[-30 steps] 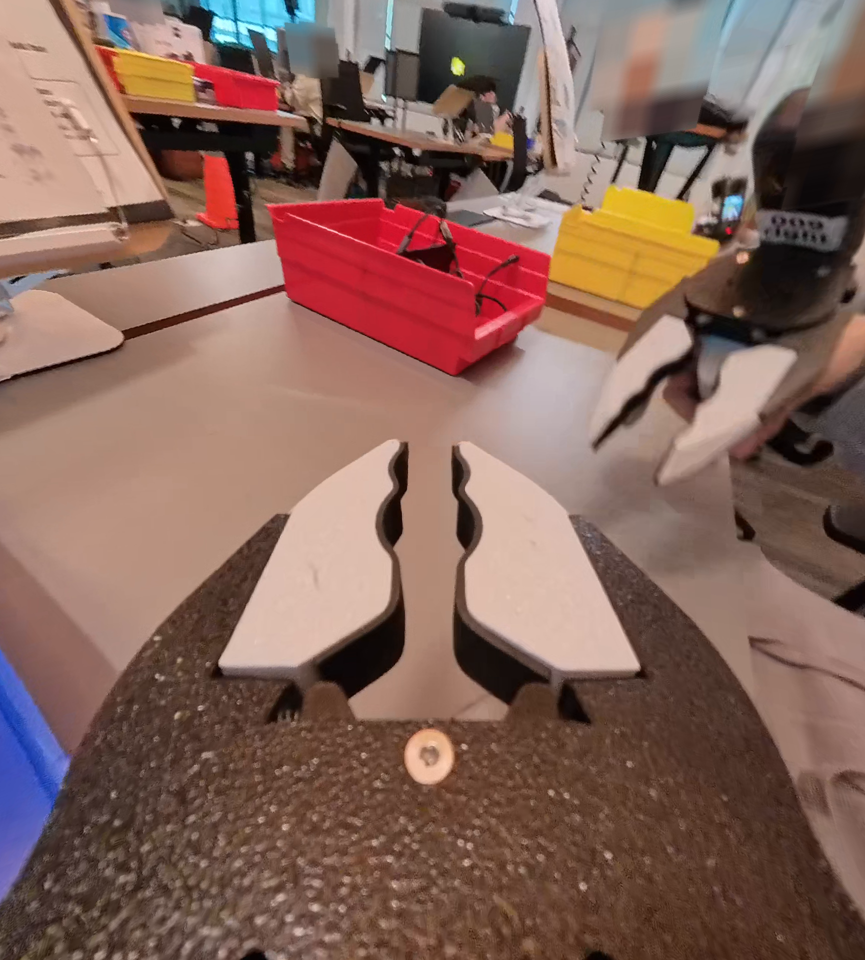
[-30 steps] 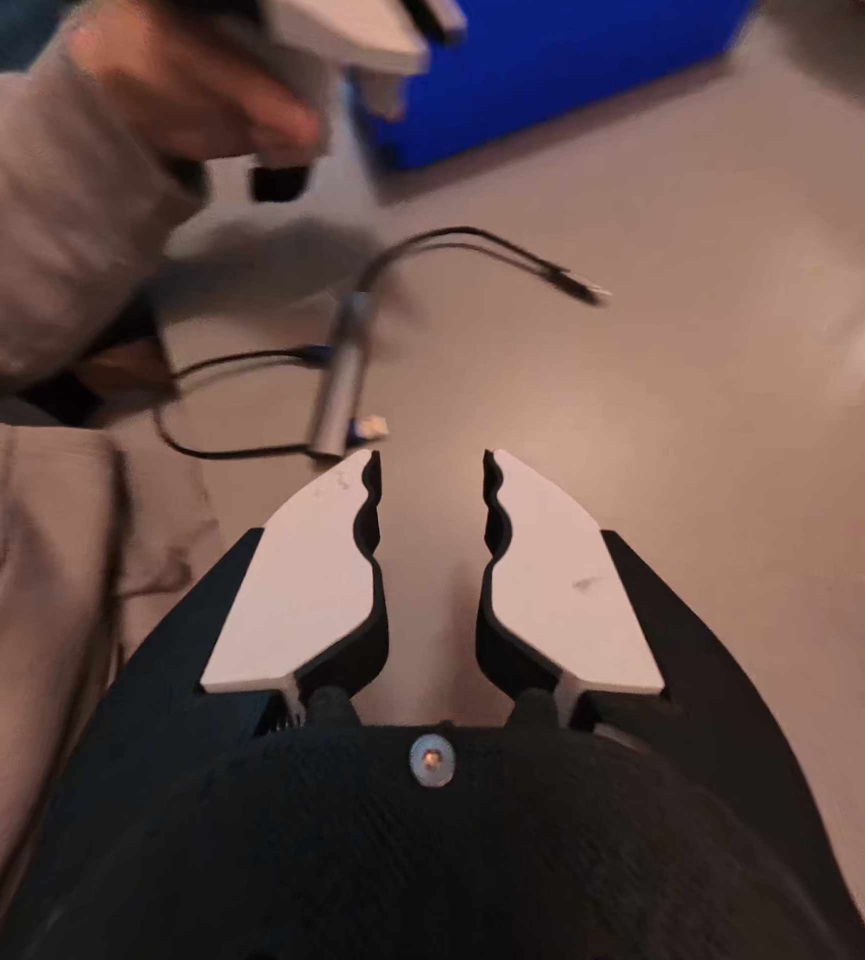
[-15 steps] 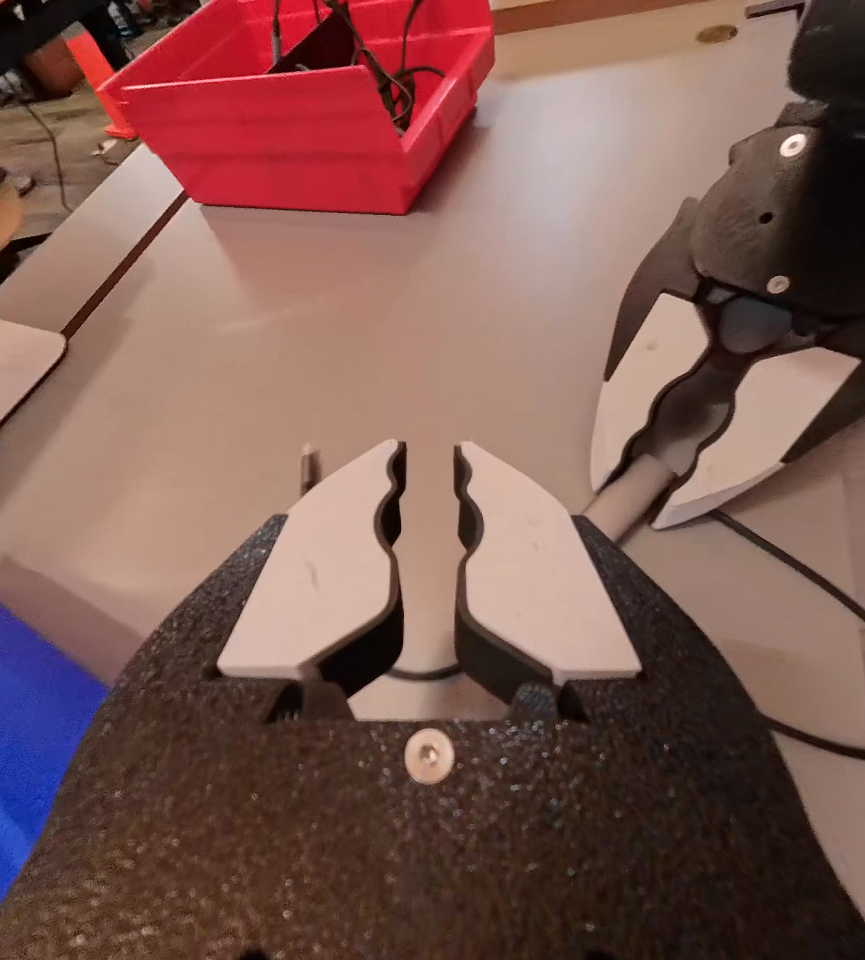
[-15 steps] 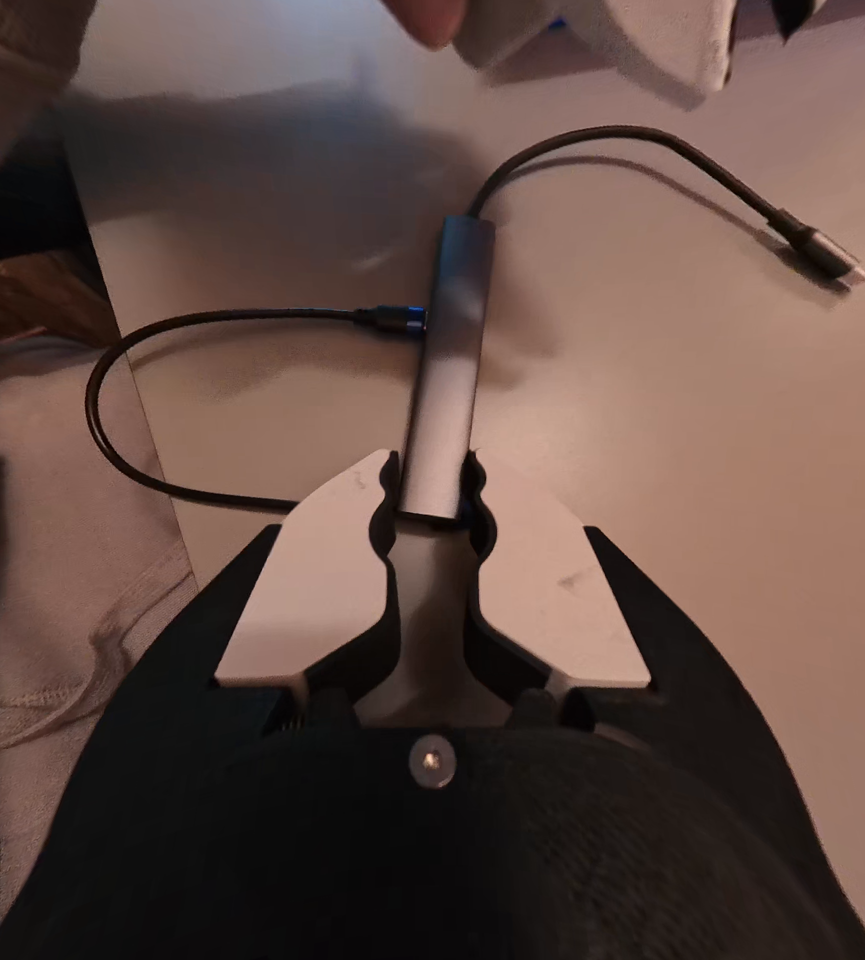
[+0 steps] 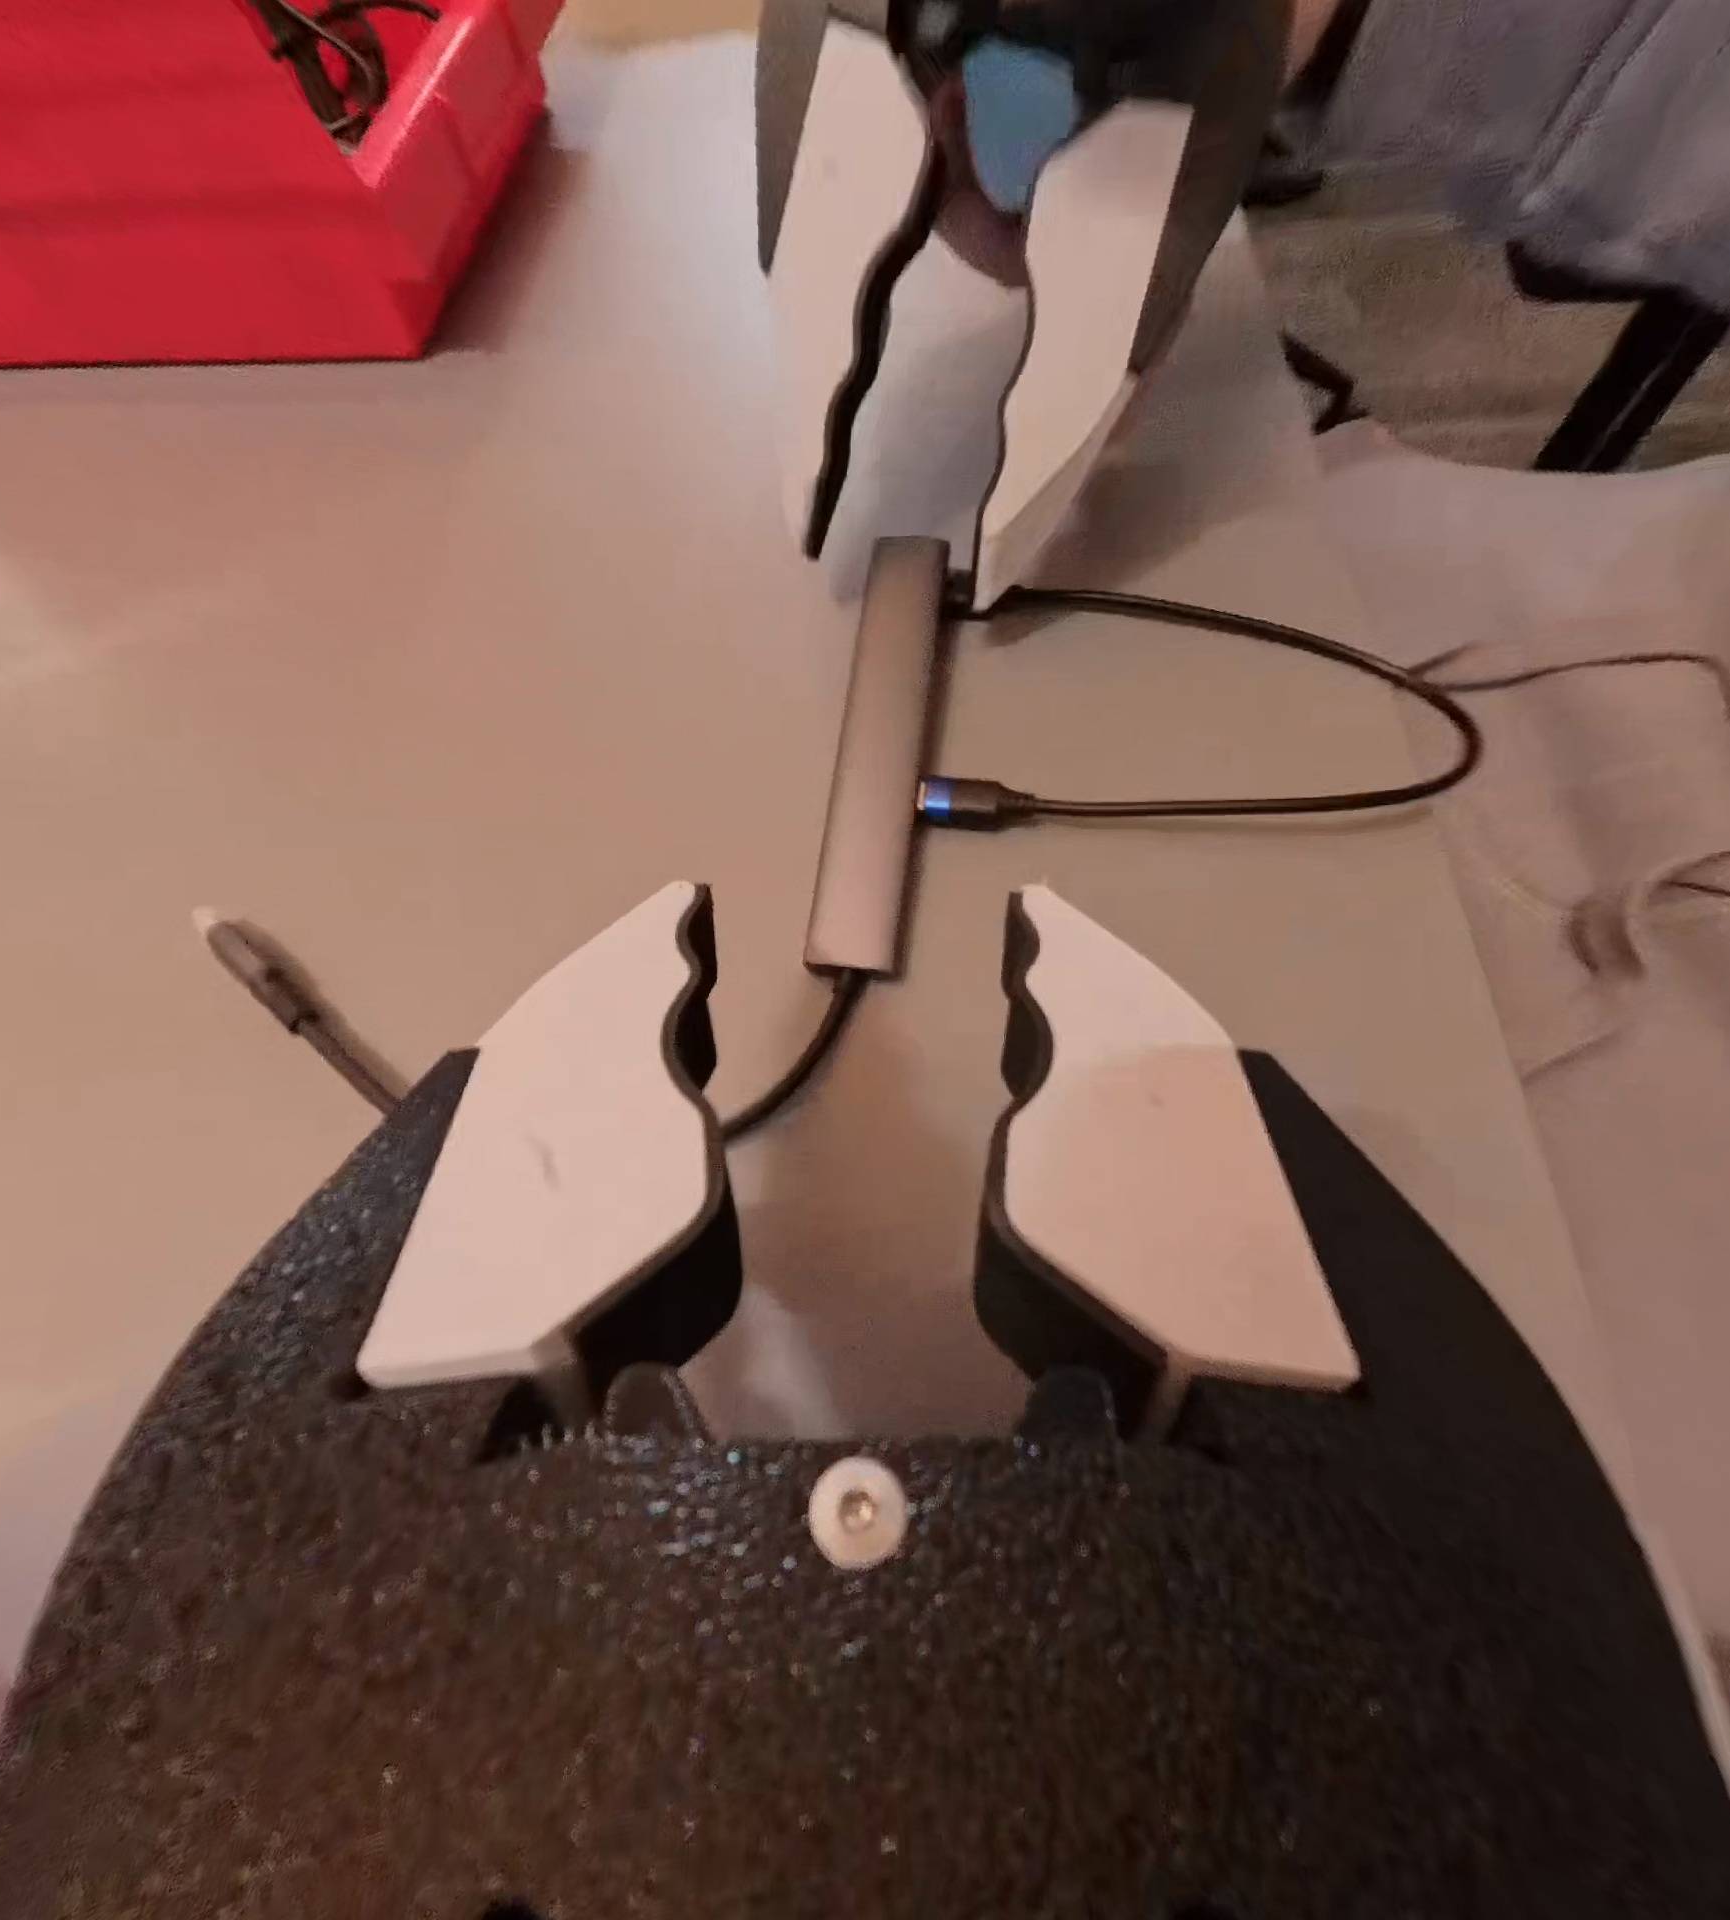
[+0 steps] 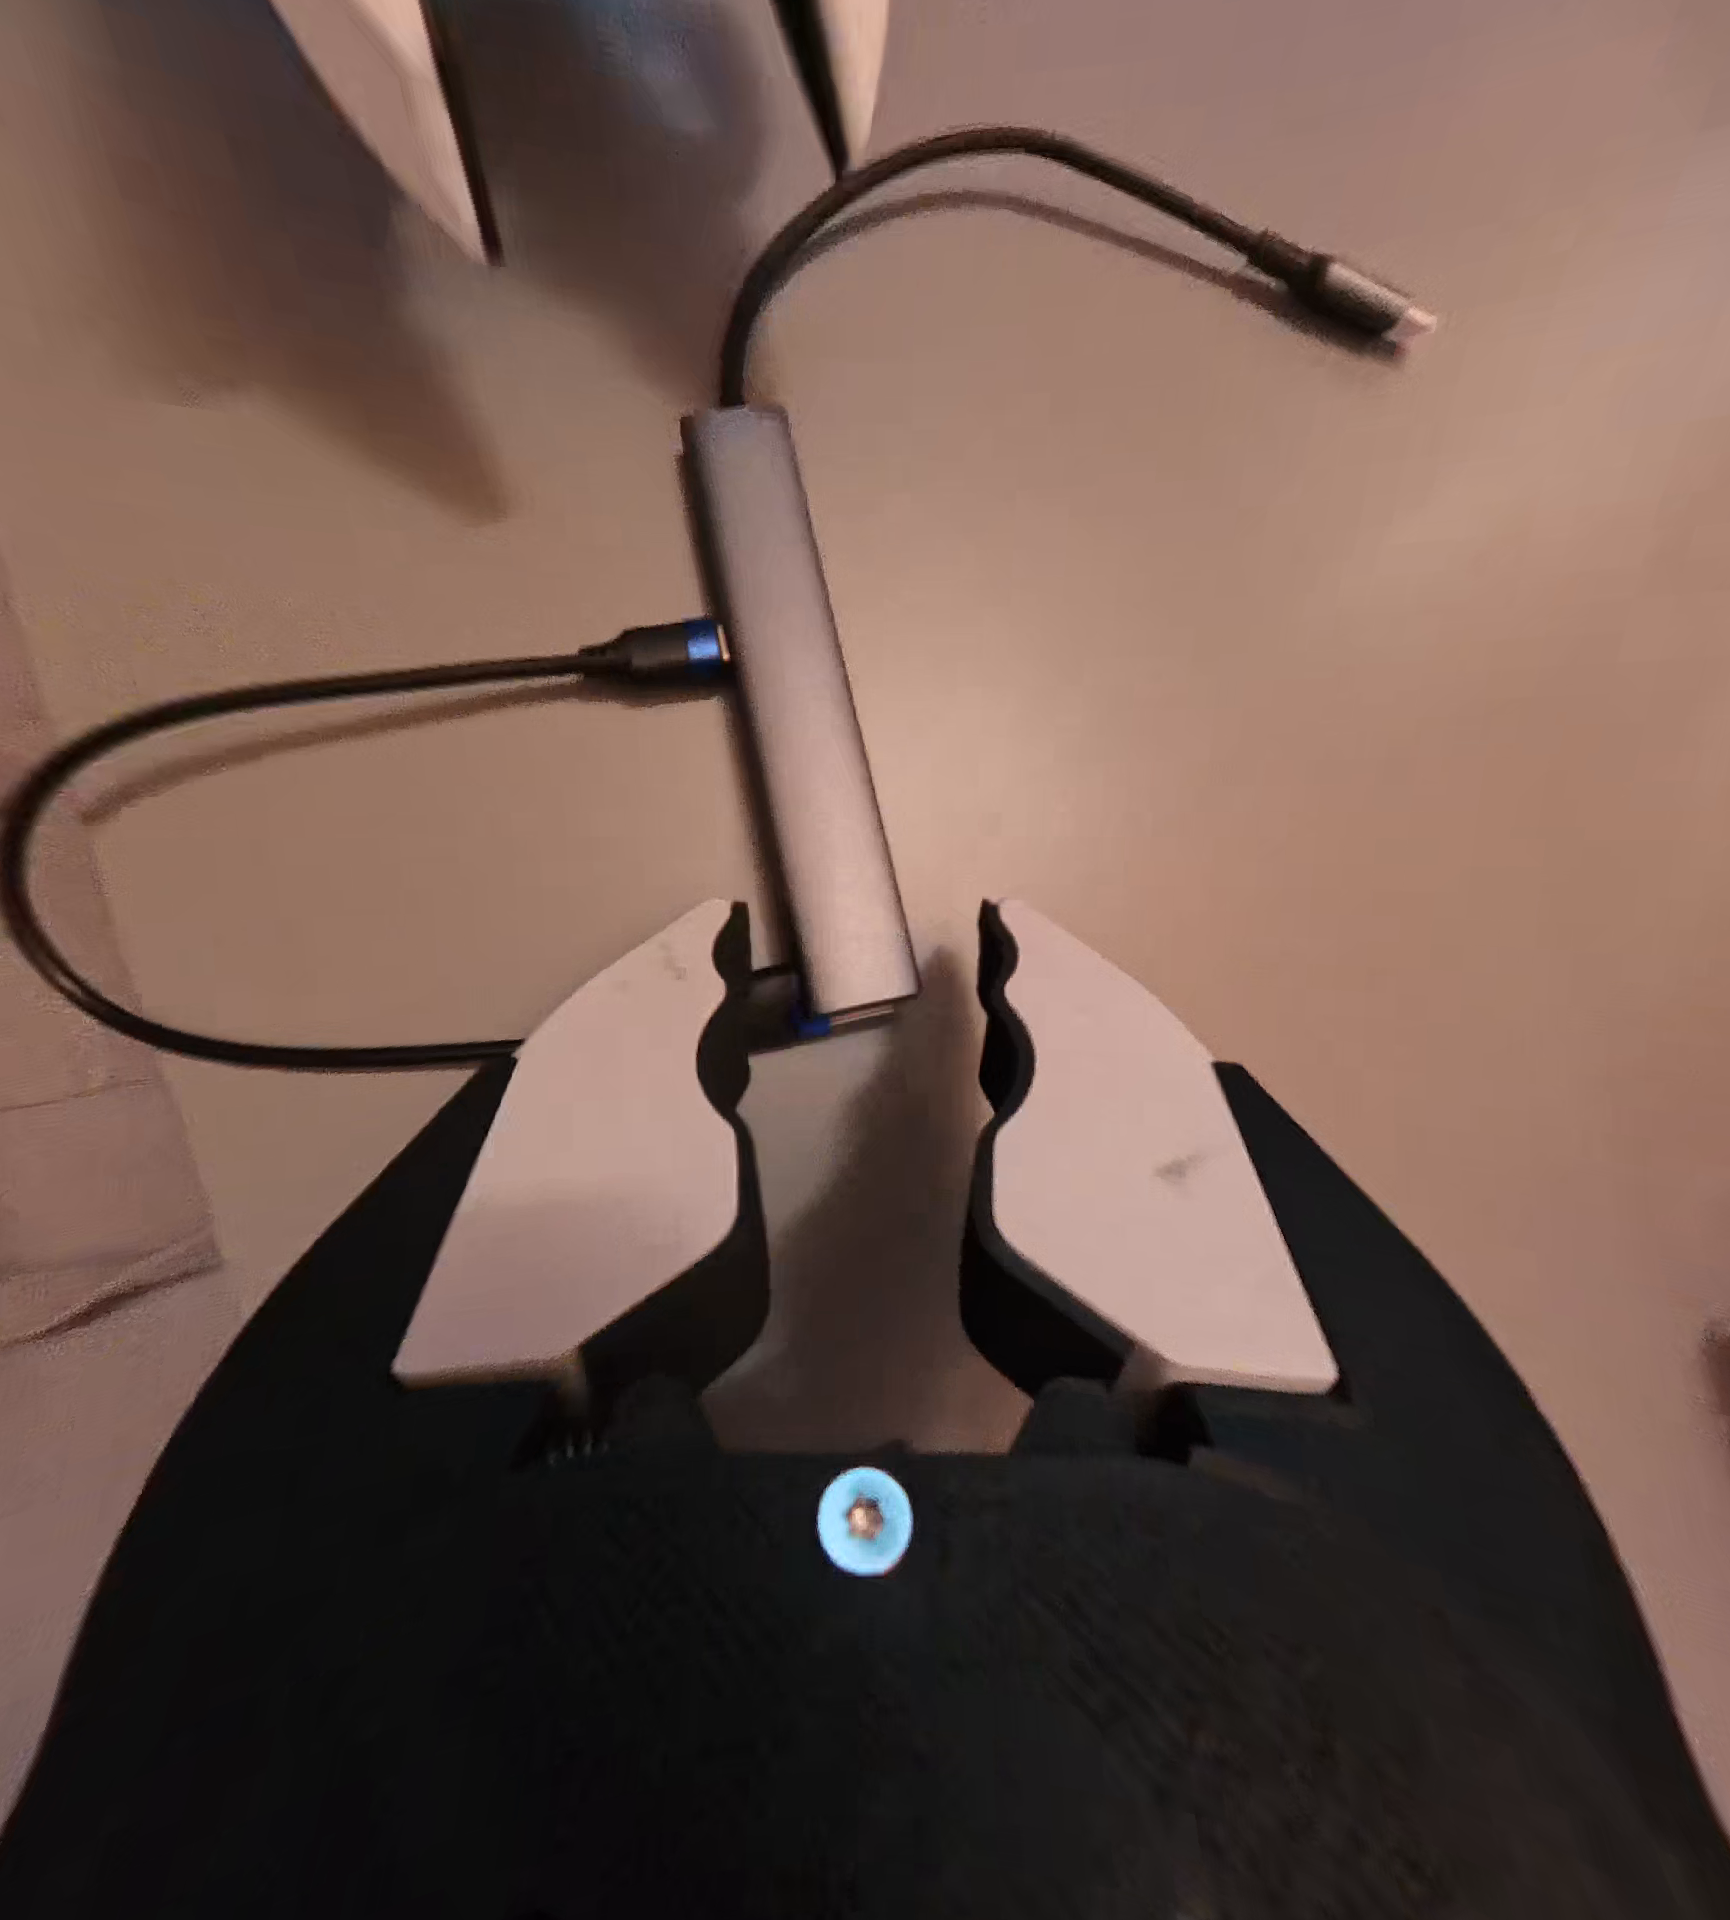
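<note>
facing grippers (image 5: 859,899) flanking hub (image 5: 882,758)

Both wrist views face each other closely, apparently downward, sharing the hub (image 5: 876,764).

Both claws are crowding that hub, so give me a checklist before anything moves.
1. Left claw open: ok, jaws wide apart.
2. Right claw open: ok, the grey hub has its end between the fingers, unclamped.
3. Hub flat on the table: ok.
4. Blue-ringed plug seated in the hub's side: ok.
5. Loop cable's other plug seated: cannot tell, a right claw finger partly hides it.
6. Hub's lead clear of the left claw: not ok, it runs under one finger.
</note>
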Available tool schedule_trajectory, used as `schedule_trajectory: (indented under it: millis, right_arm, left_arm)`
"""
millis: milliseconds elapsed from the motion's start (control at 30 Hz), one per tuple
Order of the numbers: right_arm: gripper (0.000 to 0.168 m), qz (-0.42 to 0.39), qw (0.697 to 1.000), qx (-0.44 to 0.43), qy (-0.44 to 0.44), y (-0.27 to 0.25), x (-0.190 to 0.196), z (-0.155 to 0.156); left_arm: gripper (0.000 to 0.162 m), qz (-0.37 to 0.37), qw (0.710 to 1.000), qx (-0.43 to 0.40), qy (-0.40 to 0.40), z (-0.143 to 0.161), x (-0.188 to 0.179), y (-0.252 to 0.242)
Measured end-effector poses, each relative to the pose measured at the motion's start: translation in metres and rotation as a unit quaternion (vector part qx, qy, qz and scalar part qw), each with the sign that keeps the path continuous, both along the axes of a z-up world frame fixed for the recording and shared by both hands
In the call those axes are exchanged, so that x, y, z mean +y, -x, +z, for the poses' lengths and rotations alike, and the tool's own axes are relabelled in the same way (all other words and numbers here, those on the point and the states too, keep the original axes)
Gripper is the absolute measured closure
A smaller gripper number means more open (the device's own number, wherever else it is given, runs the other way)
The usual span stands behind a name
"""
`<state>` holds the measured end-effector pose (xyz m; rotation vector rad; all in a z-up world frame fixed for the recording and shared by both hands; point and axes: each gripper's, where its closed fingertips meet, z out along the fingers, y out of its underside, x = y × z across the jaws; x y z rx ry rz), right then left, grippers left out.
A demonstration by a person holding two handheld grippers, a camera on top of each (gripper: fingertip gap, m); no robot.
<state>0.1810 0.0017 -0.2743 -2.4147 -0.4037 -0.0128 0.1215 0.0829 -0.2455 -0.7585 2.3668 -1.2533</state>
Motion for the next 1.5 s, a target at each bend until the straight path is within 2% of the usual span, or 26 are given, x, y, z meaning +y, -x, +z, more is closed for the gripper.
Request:
schedule_trajectory:
  millis: [33, 100, 200, 300, 433, 500, 567, 633, 767, 800, 867, 1000, 1033, 1067, 1167, 1300, 1333, 1367, 1433, 1500]
  right_arm:
    - [0.126, -0.003, 1.000, 0.010, -0.016, -0.003, -0.001, 0.008]
    - [0.123, -0.011, 0.999, 0.004, -0.052, -0.009, -0.006, 0.022]
    - [0.122, -0.038, 0.997, -0.009, -0.066, -0.017, -0.019, 0.028]
    - [0.122, -0.051, 0.996, -0.025, -0.067, -0.013, -0.034, 0.021]
    - [0.122, -0.084, 0.989, 0.004, -0.124, -0.010, -0.034, 0.024]
    - [0.123, -0.122, 0.979, 0.031, -0.163, -0.019, -0.031, 0.033]
    - [0.122, -0.153, 0.968, 0.035, -0.196, -0.028, -0.028, 0.046]
    - [0.122, -0.180, 0.955, 0.029, -0.234, -0.033, -0.023, 0.061]
    - [0.122, -0.219, 0.927, 0.033, -0.304, -0.035, -0.004, 0.088]
    - [0.121, -0.221, 0.917, 0.067, -0.324, -0.033, 0.003, 0.093]
    - [0.114, -0.210, 0.885, 0.194, -0.369, -0.023, 0.015, 0.108]
    - [0.133, -0.213, 0.751, 0.410, -0.473, -0.027, 0.017, 0.145]
    - [0.144, -0.211, 0.732, 0.437, -0.478, -0.027, 0.017, 0.149]
    - [0.154, -0.214, 0.725, 0.448, -0.477, -0.028, 0.018, 0.149]
    - [0.156, -0.211, 0.726, 0.467, -0.460, -0.024, 0.019, 0.152]
    - [0.157, -0.168, 0.695, 0.555, -0.425, -0.020, 0.011, 0.163]
    - [0.157, -0.161, 0.689, 0.567, -0.422, -0.021, 0.008, 0.165]
    - [0.158, -0.166, 0.670, 0.588, -0.421, -0.025, 0.005, 0.166]
    - [0.159, -0.187, 0.636, 0.626, -0.412, -0.030, 0.004, 0.163]
    - [0.159, -0.208, 0.618, 0.640, -0.406, -0.034, 0.006, 0.157]
  left_arm:
    - [0.110, 0.001, 1.000, -0.006, -0.011, -0.003, -0.004, -0.004]
    - [0.113, -0.007, 1.000, 0.014, -0.018, -0.013, -0.015, -0.008]
    - [0.120, 0.017, 0.995, 0.058, -0.078, -0.039, -0.009, -0.013]
    - [0.138, 0.050, 0.993, 0.091, -0.062, -0.042, -0.009, -0.019]
    - [0.140, 0.051, 0.993, 0.084, -0.066, -0.042, -0.011, -0.024]
    - [0.140, 0.079, 0.992, 0.070, -0.068, -0.039, -0.009, -0.032]
    - [0.140, 0.107, 0.993, 0.044, -0.033, -0.025, -0.011, -0.040]
    - [0.140, 0.126, 0.992, 0.005, 0.018, 0.003, -0.015, -0.047]
    - [0.140, 0.155, 0.985, -0.077, 0.003, 0.053, -0.015, -0.048]
    - [0.140, 0.159, 0.982, -0.100, -0.009, 0.062, -0.017, -0.047]
    - [0.140, 0.171, 0.975, -0.140, -0.027, 0.076, -0.019, -0.048]
    - [0.140, 0.158, 0.970, -0.180, -0.049, 0.083, -0.025, -0.046]
    - [0.140, 0.156, 0.968, -0.189, -0.049, 0.084, -0.026, -0.046]
    - [0.140, 0.158, 0.966, -0.200, -0.043, 0.086, -0.027, -0.047]
    - [0.140, 0.153, 0.963, -0.218, -0.044, 0.087, -0.026, -0.047]
    - [0.143, 0.080, 0.951, -0.298, 0.031, 0.104, -0.040, -0.034]
    - [0.133, 0.072, 0.944, -0.317, 0.051, 0.110, -0.041, -0.031]
    - [0.126, 0.075, 0.935, -0.339, 0.066, 0.116, -0.039, -0.030]
    - [0.121, 0.075, 0.924, -0.367, 0.073, 0.121, -0.039, -0.028]
    - [0.113, 0.052, 0.930, -0.360, 0.047, 0.112, -0.047, -0.027]
